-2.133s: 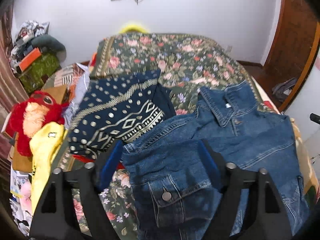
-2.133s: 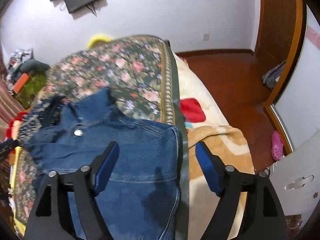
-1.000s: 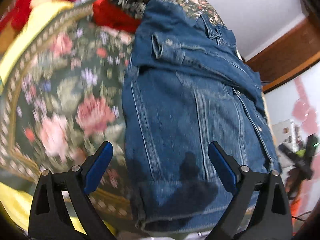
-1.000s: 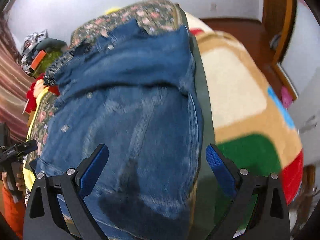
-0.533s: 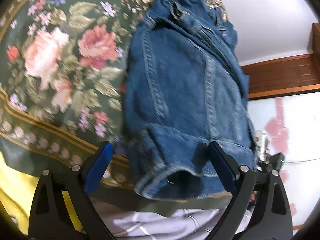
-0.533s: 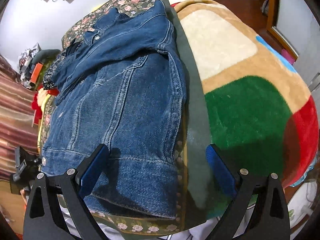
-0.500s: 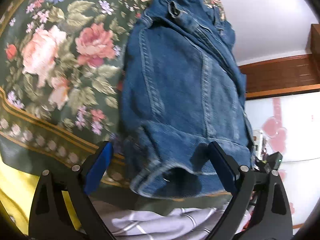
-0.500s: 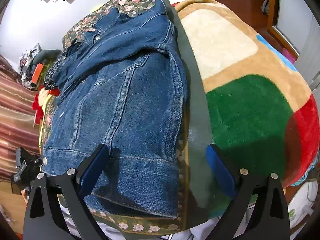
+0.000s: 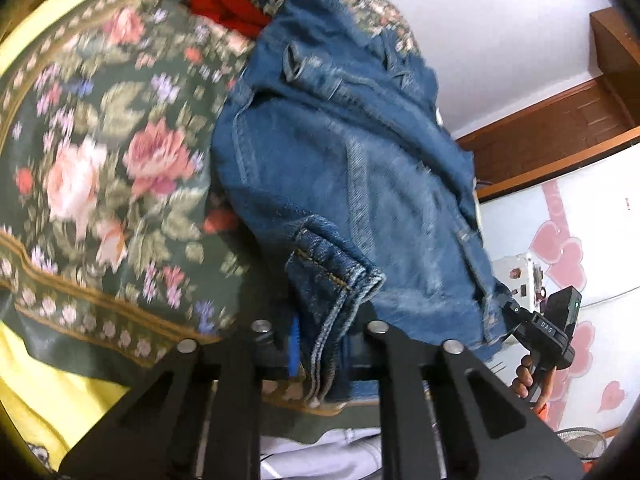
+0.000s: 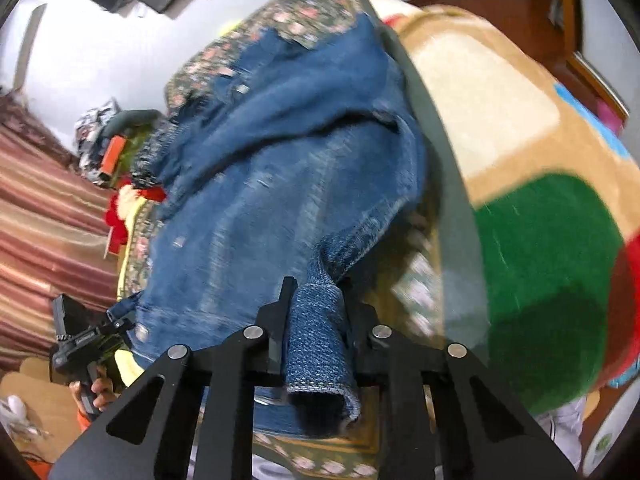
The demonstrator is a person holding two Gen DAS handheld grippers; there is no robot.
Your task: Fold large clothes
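Your jacket [image 9: 352,168] lies on the floral bedspread [image 9: 100,168] of the bed, long axis running from the hem at bottom centre of each wrist view up to the collar near the top. Collar end points away from you, toward the far wall; hem end points at you.

Left view: your left gripper [image 9: 320,344] has its fingers narrowed onto the hem corner, denim bunched between them, blue pad edge just showing at bottom centre. A red garment [image 9: 224,4] sits past the collar at top centre. At lower right, your right hand [image 9: 532,380] is seen on the other gripper's handle.

Right view: your right gripper [image 10: 316,328] pinches the opposite hem corner, a roll of denim standing between its fingers at bottom centre. A plush blanket [image 10: 540,200] in tan, green and red fills the right side of the frame. Your left hand [image 10: 94,390] shows at lower left.

Against half a second ago: both sets of fingers stood wide with the hem lying flat between them; they have just been closing and now grip cloth. The hem corners are lifted and bunched off the bedspread where they lay flat before. Both views are motion-blurred.
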